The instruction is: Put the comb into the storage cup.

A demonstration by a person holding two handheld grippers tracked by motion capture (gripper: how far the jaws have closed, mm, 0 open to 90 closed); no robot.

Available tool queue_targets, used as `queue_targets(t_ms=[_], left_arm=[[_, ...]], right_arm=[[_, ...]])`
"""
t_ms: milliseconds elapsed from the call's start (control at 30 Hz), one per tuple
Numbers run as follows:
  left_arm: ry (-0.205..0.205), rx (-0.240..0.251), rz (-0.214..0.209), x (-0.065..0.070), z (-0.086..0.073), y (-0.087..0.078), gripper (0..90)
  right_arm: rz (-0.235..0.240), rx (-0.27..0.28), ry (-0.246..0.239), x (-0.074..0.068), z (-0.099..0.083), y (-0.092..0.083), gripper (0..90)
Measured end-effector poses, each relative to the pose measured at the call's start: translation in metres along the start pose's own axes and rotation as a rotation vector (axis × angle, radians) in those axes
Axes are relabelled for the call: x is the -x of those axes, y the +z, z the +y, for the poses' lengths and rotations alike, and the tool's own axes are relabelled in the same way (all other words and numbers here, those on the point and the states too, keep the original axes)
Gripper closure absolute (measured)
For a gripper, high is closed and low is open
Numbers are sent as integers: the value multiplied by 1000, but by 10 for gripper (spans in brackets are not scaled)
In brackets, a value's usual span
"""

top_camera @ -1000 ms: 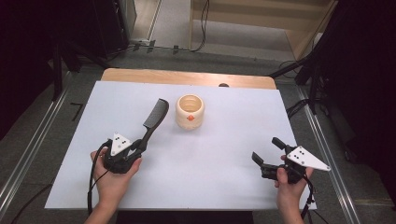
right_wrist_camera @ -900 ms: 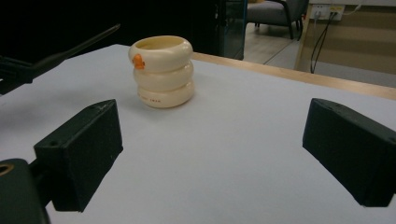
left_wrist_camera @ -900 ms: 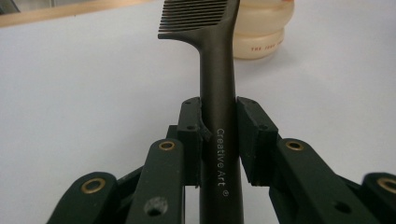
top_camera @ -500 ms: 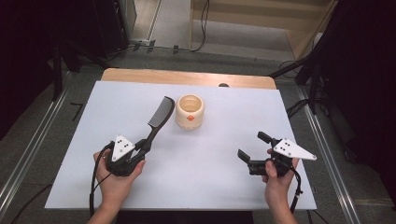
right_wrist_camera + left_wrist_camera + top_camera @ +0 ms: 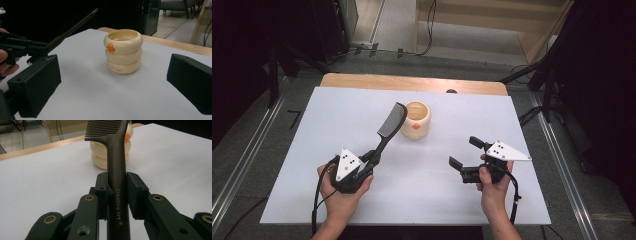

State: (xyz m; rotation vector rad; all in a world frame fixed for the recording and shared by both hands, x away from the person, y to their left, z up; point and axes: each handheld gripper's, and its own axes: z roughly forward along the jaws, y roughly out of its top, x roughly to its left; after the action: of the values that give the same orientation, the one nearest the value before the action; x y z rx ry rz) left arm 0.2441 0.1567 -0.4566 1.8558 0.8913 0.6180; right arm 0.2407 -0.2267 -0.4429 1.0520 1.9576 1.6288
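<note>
The left tongs [image 5: 371, 159] clamp the black comb [image 5: 388, 127] by its handle, teeth end raised ahead beside the cream cup [image 5: 416, 120]. The right tongs [image 5: 466, 152] gape empty, the cup well beyond them on the tabletop [image 5: 537, 200].

A long, dark brown plastic comb [image 5: 388, 131] with fine teeth at its far end is raised off the bench, tilted up and away, its handle lettered "Creative Art". Just beside its toothed end stands an upright cream ribbed cup [image 5: 416, 120], shaped like three stacked rings, with a small orange mark on its side.
</note>
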Motion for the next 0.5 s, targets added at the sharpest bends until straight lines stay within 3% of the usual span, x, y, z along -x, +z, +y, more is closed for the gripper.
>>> queue_targets(t_ms=[500], left_arm=[[42, 13, -46, 22, -1, 6, 729]], right_arm=[[59, -2, 81, -11, 5, 27, 0]])
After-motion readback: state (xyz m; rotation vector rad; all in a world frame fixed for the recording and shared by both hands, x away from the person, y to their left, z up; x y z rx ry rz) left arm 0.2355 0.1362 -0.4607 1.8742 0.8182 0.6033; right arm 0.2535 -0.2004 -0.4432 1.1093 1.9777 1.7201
